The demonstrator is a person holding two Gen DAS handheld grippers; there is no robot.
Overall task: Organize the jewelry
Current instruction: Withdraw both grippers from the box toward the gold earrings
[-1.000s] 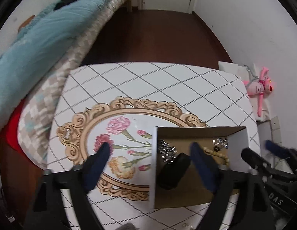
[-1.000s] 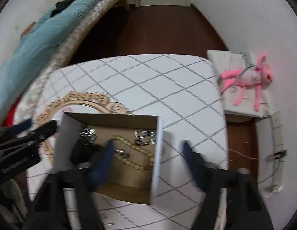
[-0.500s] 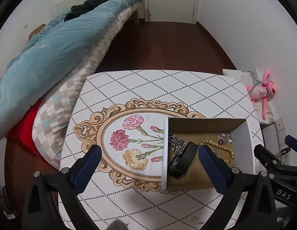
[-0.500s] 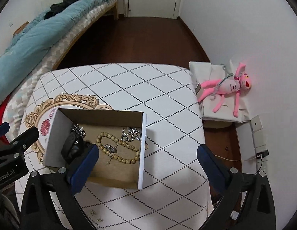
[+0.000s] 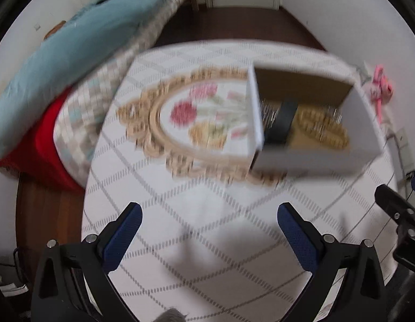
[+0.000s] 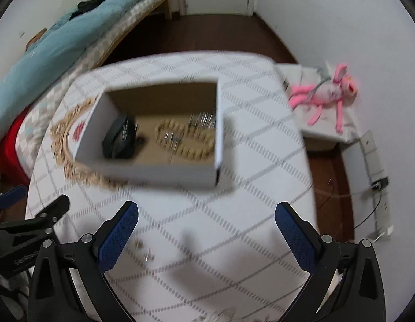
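The open cardboard box (image 6: 159, 145) sits on the white diamond-patterned table (image 6: 234, 228), well ahead of both claws and touching neither. Inside it lie a loop of tan wooden beads (image 6: 186, 142), a dark, blocky object (image 6: 119, 139) toward the box's left wall, and some silvery chain pieces (image 6: 203, 119), all smeared by motion blur. The right gripper (image 6: 206, 225) hangs above bare tabletop with its blue-padded jaws spread wide, gripping nothing. The left gripper (image 5: 208, 226) is likewise spread wide and empty, the box (image 5: 312, 126) ahead and to its right, partly over the gold-framed flower print (image 5: 196, 123). A few tiny pale bits (image 6: 144, 249), too blurred to identify, lie on the table just by the right claw's left finger. Both claws point forward and down at the tabletop.
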